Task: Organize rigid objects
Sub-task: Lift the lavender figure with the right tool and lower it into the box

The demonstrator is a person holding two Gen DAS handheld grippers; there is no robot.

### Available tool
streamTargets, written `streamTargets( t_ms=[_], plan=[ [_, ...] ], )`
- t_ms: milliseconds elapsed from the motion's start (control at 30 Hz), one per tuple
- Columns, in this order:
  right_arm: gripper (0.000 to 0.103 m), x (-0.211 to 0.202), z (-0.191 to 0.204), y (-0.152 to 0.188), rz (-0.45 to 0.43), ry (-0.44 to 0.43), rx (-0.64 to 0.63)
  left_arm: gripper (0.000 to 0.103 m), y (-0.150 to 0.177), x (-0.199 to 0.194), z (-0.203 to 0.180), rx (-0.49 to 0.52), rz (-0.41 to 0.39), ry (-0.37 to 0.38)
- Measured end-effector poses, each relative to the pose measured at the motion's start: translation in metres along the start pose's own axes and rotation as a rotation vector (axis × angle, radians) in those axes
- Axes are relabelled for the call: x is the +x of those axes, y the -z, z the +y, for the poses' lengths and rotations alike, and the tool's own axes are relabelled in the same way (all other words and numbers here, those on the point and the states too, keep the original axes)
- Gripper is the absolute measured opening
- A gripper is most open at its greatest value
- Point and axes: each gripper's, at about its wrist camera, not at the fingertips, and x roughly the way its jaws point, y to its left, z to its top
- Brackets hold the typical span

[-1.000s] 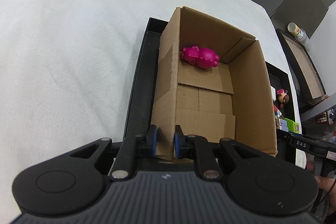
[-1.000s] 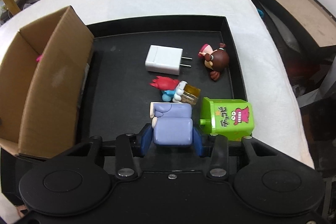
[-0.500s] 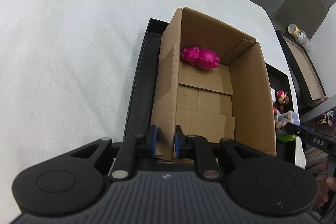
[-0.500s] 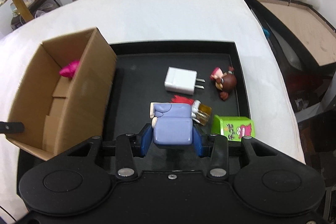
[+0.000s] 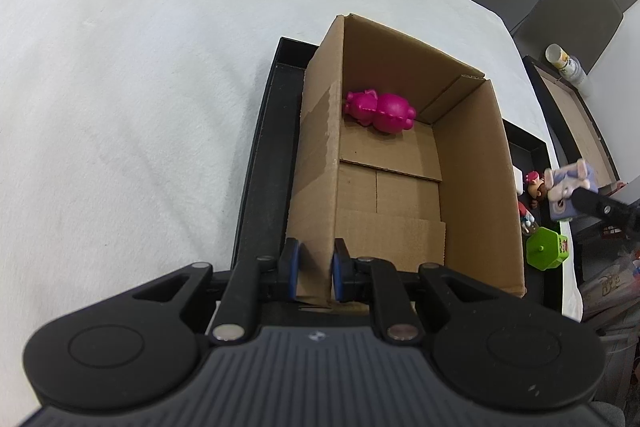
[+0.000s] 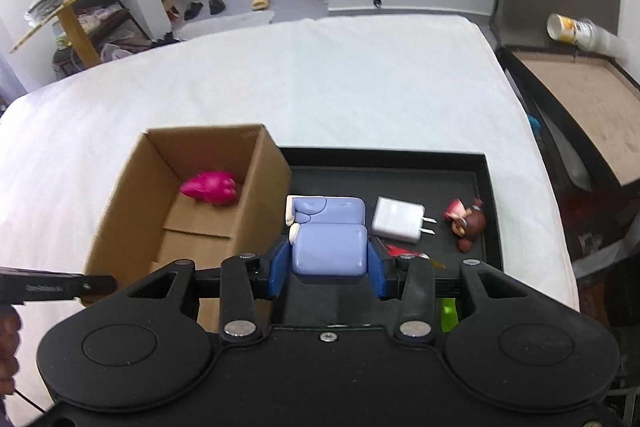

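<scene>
White charger [image 6: 397,219], right wrist view only

No words or numbers can be read for sure in these pictures. The black bar of the left tongs [image 6: 56,287] has a short line of small pale letters, but they are too blurred to make out. The green box [image 5: 548,249] has a bit of red print on its side, too small to read. The cup [image 6: 576,31] beyond the bench has a yellow label that is too blurred.

Bright, even light; fisheye-warped edges.
</scene>
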Motion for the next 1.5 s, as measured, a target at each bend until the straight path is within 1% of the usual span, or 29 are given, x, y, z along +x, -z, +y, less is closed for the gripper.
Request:
streamTargets(
  t_ms=[333,567,800,1100,1500],
  plan=[
    [0.040,-0.006,0.030,-0.020,-0.051,-0.059,-0.025,0.016,0.002,-0.002,0.003,0.003,-0.003,0.010],
    [0.040,0.002,0.054,-0.029,-0.056,-0.107,-0.055,0.016,0.002,-0.003,0.005,0.003,-0.002,0.018],
    [0.040,0.013,0.078,-0.031,-0.025,-0.153,-0.082,0.016,0.001,-0.003,0.006,0.004,0.002,0.024],
    [0.040,0.035,0.100,-0.027,0.023,-0.191,-0.107,0.016,0.000,-0.002,0.011,-0.006,0.009,0.040],
    [0.040,0.067,0.119,-0.014,0.093,-0.198,-0.138,0.017,-0.004,0.001,0.025,-0.023,0.021,0.092]
  ],
)
